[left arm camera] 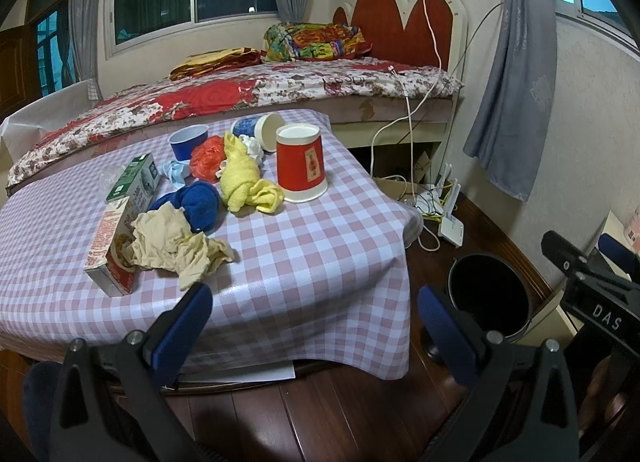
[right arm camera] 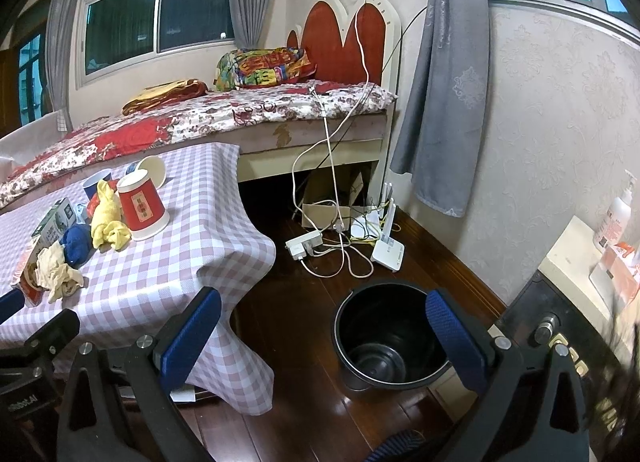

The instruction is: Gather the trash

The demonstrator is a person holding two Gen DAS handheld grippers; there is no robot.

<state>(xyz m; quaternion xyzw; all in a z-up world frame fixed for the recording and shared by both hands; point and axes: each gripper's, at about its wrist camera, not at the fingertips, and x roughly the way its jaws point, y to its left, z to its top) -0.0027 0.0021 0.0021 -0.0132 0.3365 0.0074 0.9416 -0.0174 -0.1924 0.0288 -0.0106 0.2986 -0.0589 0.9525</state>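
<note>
Both the left gripper (left arm camera: 314,310) and the right gripper (right arm camera: 324,316) hang with jaws spread wide and empty, so collecting looks not yet begun. The crumpled beige paper wad (left arm camera: 176,250) lies nearest, left of centre on the pink-checked desk (left arm camera: 320,246). The round black bin (right arm camera: 390,338) stands on the floor, lower centre. Next: reach and pinch the wad.

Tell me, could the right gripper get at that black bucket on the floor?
Probably yes. The right gripper is open and empty, the black bucket sits just ahead of it on bare floor, and nothing lies between.
</note>
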